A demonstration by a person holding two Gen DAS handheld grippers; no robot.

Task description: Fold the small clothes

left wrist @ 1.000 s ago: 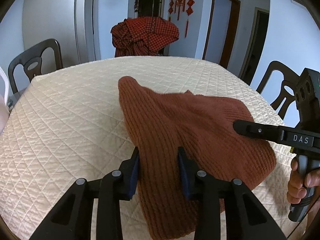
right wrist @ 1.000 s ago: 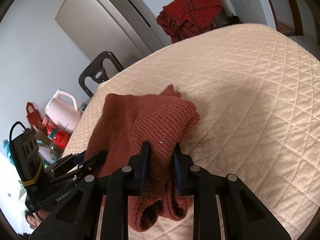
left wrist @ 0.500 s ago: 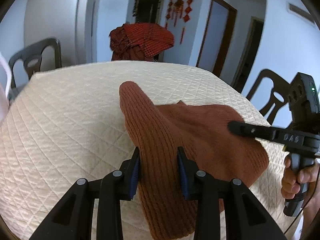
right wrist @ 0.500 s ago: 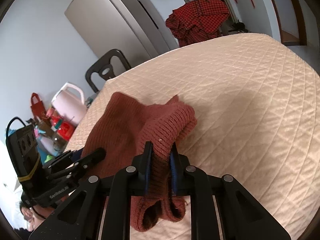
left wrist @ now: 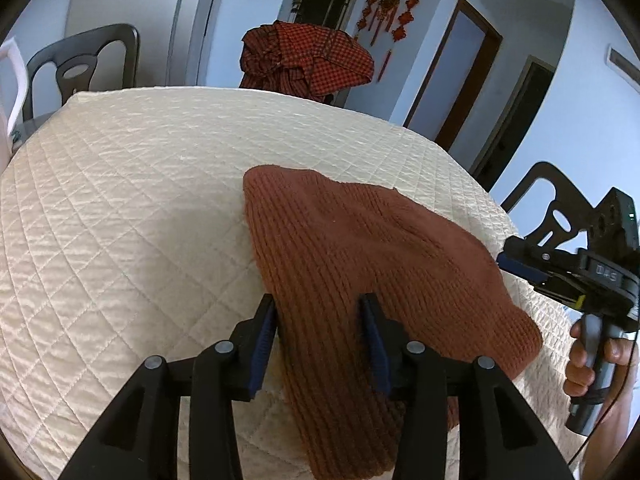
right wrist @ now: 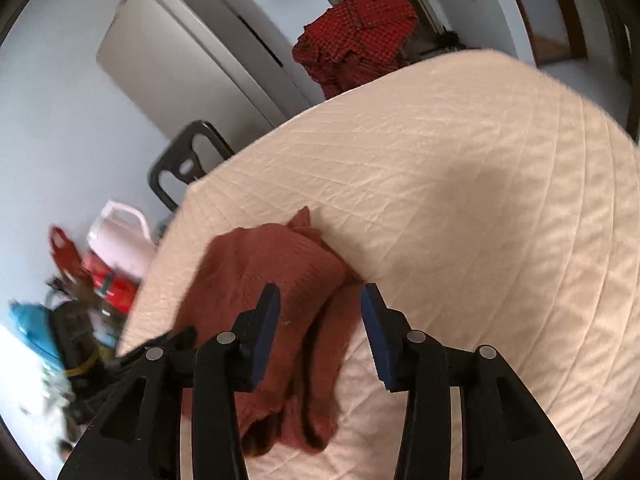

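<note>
Right tool point(right wrist: 320, 312) jaws just opened, knit sweater point(right wrist: 276, 280) loose between them, likely releasing the finished fold. Left tool point(left wrist: 320, 316) also parting, straddling sweater point(left wrist: 360, 248) lower centre on quilted surface point(left wrist: 120, 200).

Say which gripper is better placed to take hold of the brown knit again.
Left. The left gripper straddles the brown knit, while the right gripper has just opened and sits off its edge.
</note>
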